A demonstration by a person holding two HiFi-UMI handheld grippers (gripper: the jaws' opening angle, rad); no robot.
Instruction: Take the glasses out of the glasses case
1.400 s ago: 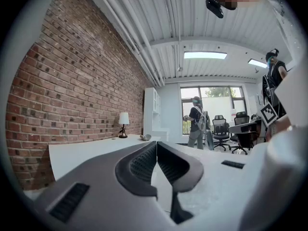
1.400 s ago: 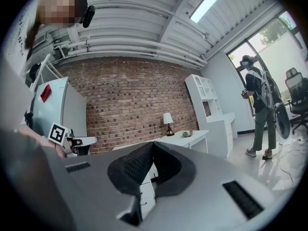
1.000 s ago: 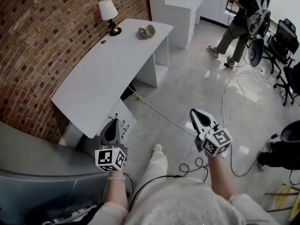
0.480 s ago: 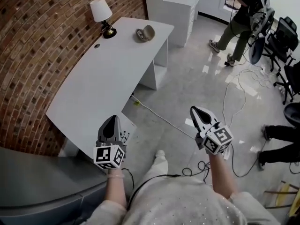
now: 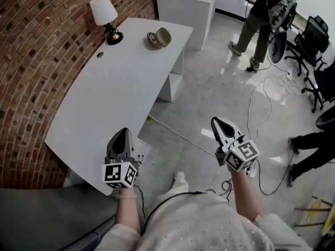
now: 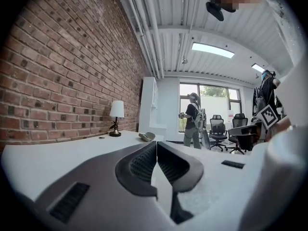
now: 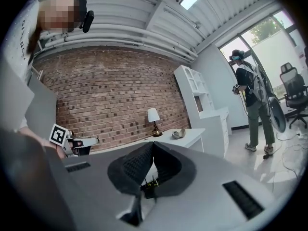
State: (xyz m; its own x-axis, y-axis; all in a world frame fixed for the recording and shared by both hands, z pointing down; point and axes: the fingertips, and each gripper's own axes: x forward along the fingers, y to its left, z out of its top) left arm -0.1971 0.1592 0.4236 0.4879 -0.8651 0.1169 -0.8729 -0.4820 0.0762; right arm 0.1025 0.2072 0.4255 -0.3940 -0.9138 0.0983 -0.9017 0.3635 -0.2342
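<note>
My left claw (image 5: 123, 133) and right claw (image 5: 216, 123) are both closed, empty. The glasses case (image 5: 158, 37) sits near the counter's (image 5: 104, 103) far corner. It's probably light with a fragile load; I'd pinch the frame, never the lenses.

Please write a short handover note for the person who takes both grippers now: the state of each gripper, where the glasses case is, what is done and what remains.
Left gripper: jaws shut, nothing between them, near the front corner of the white desk.
Right gripper: jaws shut, empty, above the floor to the right of the desk.
Glasses case: on the far end of the desk, near the lamp, well away from both grippers. It looks open; the glasses are too small to make out.
Done: nothing yet.
Left: reach the case and take the glasses out.
</note>
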